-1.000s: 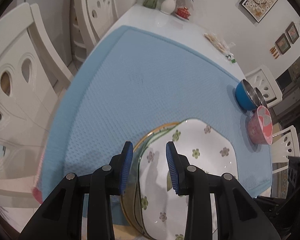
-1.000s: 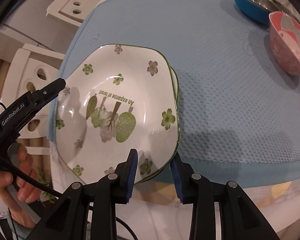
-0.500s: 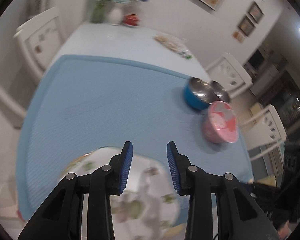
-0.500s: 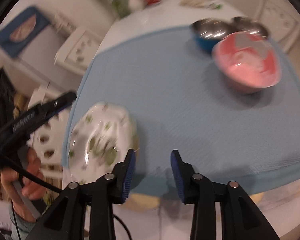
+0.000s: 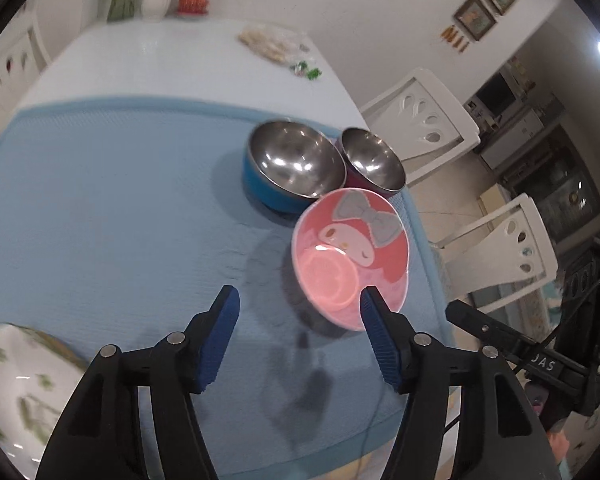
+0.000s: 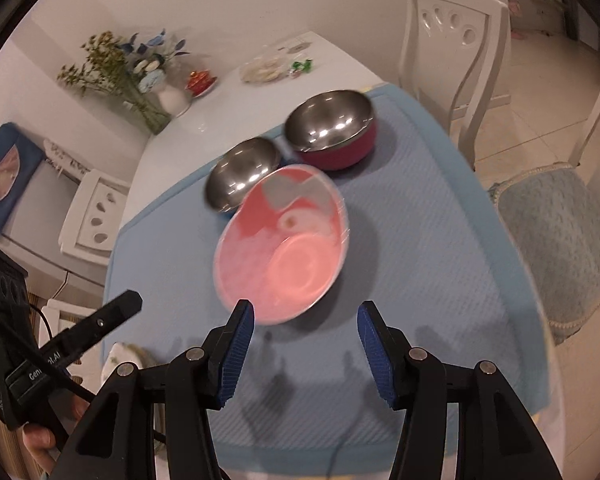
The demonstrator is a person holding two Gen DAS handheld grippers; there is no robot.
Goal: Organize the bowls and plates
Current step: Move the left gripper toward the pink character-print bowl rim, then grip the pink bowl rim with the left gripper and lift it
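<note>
A pink cartoon bowl [image 5: 350, 256] sits on the blue mat [image 5: 112, 208], with a blue steel-lined bowl [image 5: 292, 166] and a maroon steel-lined bowl [image 5: 374, 162] behind it. My left gripper [image 5: 298, 334] is open and empty, just short of the pink bowl's near left side. In the right wrist view the pink bowl [image 6: 282, 248] lies just ahead of my open, empty right gripper [image 6: 306, 346]; the blue bowl [image 6: 242, 174] and maroon bowl [image 6: 332, 132] stand behind it. The stacked floral plates [image 5: 16, 396] lie at the mat's near left corner.
White chairs [image 5: 426, 116] stand along the table's right side and a cushioned chair [image 6: 560, 236] to the right. A flower vase [image 6: 168, 96], a red ornament [image 6: 200, 80] and a snack bag [image 6: 268, 68] sit at the table's far end.
Both grippers have swung right, away from the floral plates toward the bowls, and both have opened wide. The pink bowl now lies just ahead of both.
</note>
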